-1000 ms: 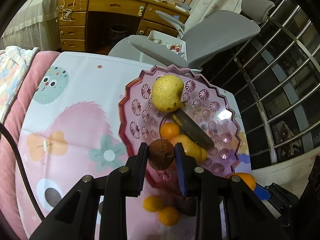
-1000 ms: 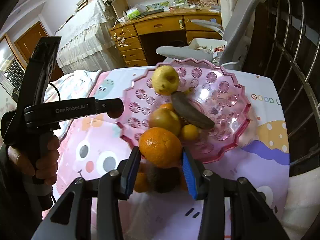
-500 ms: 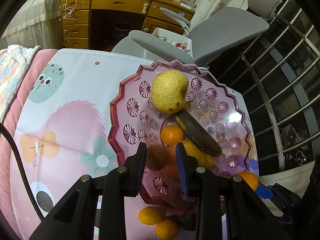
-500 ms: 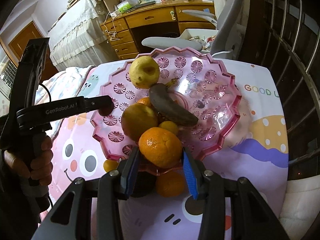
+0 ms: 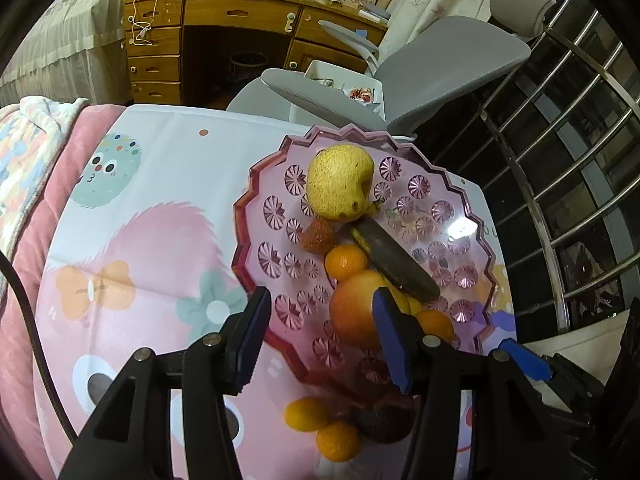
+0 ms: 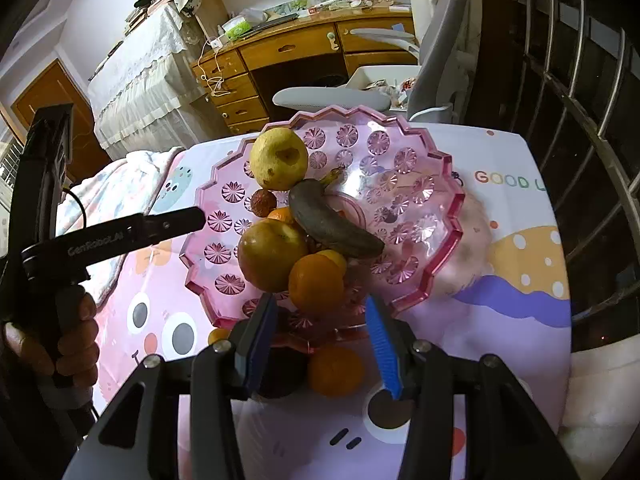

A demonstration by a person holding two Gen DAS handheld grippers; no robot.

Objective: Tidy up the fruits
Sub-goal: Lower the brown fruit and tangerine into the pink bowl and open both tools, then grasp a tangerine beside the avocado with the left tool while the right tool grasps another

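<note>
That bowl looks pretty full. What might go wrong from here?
The orange sits high on the pile near the pink bowl's front rim, so it may roll out. The open right tongs are close and might nudge it. Fruit still on the cloth, like another orange, could roll away.

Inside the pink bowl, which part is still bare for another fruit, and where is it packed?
Free: the bowl's right half, between the banana and the far-right rim, and its left strip beside the lychee. Crowded: the middle and near side, where the pear, banana, big orange and small orange cluster together.
</note>
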